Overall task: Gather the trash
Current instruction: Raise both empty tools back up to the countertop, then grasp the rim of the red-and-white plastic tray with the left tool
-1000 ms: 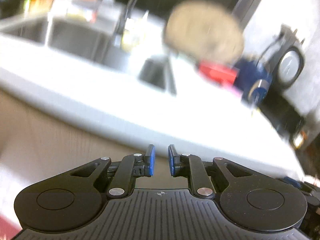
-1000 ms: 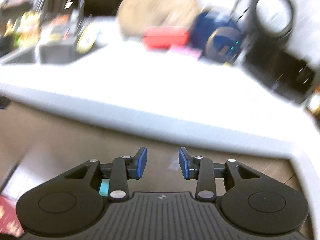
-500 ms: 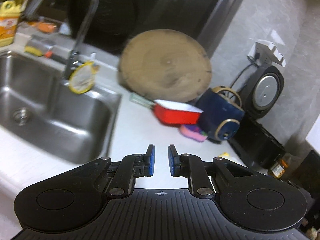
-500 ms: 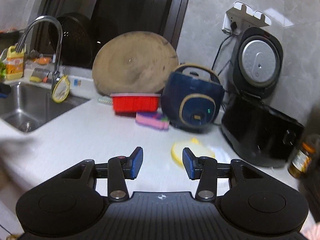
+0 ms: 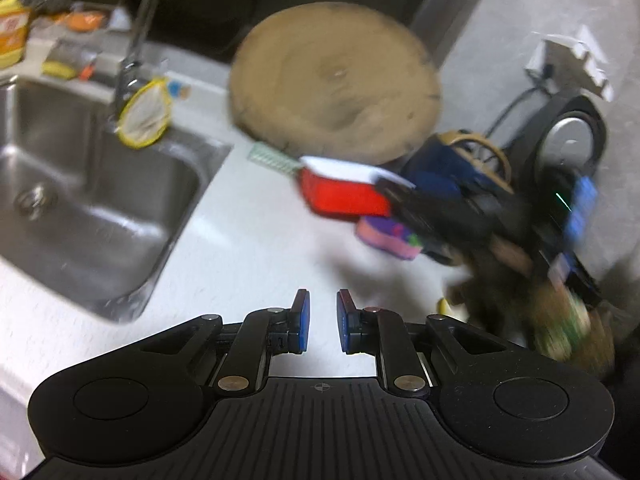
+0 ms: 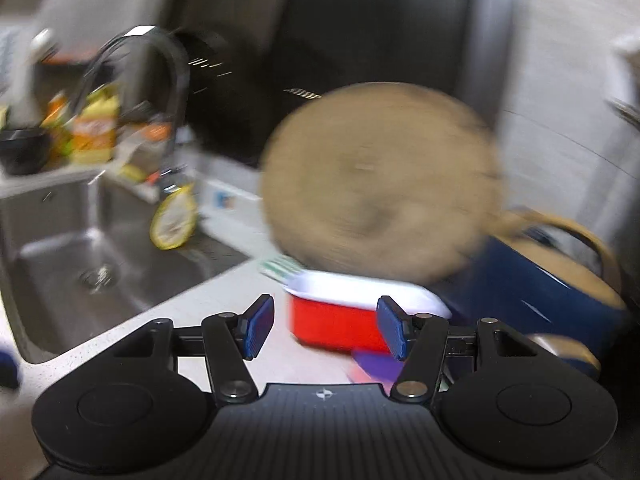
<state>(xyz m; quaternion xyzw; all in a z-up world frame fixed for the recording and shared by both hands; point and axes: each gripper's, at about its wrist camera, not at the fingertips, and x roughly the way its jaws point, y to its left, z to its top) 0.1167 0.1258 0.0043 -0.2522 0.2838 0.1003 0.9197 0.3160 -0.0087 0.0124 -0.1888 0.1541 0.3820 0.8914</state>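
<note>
Red rectangular plastic tray with white rim (image 6: 340, 320) on the white countertop (image 5: 248, 240) below the round wooden board (image 6: 376, 184), framed between right gripper (image 6: 326, 328) pads just spread wide, left gripper (image 5: 322, 322) slightly apart and empty; approach stage, probably needs easing forward then closing.

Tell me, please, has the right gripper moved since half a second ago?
Yes. The right gripper has swung left and closer: the red container now sits just beyond its fingertips, and its jaws have just been opening, nothing between them.
</note>
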